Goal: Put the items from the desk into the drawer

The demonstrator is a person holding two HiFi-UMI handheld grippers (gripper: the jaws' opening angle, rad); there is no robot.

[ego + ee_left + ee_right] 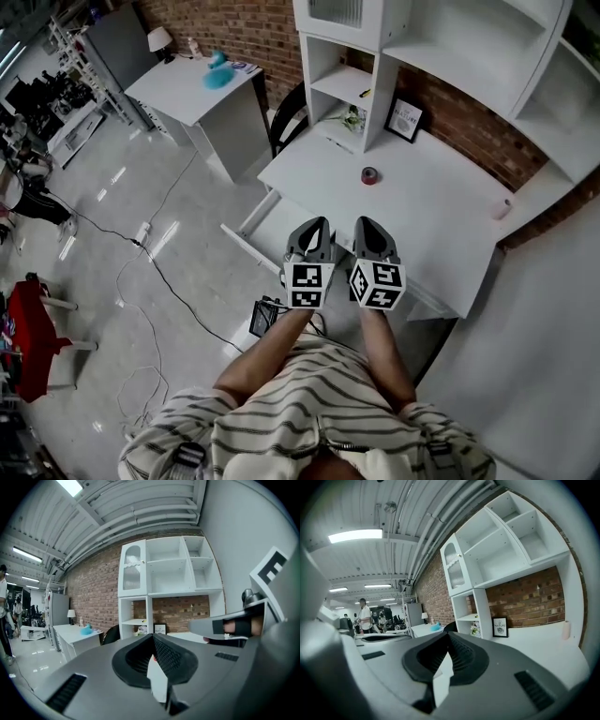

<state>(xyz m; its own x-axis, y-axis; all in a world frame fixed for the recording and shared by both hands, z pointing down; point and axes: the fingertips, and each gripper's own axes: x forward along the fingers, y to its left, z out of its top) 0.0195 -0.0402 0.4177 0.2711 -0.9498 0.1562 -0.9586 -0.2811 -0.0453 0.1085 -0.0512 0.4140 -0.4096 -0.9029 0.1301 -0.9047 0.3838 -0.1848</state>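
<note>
A small red and dark tape roll (369, 175) lies near the middle of the white desk (441, 216). A thin pen-like item (337, 143) rests by the shelf unit, and a small pale cylinder (503, 208) stands at the desk's right end. My left gripper (317, 225) and right gripper (366, 225) hover side by side over the desk's front edge, short of the roll. In the left gripper view the left gripper (153, 636) has its jaws together with nothing between them. The right gripper (449, 634) looks the same in its own view. A white drawer (251, 232) sticks out at the desk's front left.
A white shelf unit (375, 56) stands on the desk's back, holding a framed picture (407, 119) and a small plant (353, 118). A dark chair (284, 117) sits left of the desk. A second white table (197, 89) stands far left. Cables (150, 281) run over the floor.
</note>
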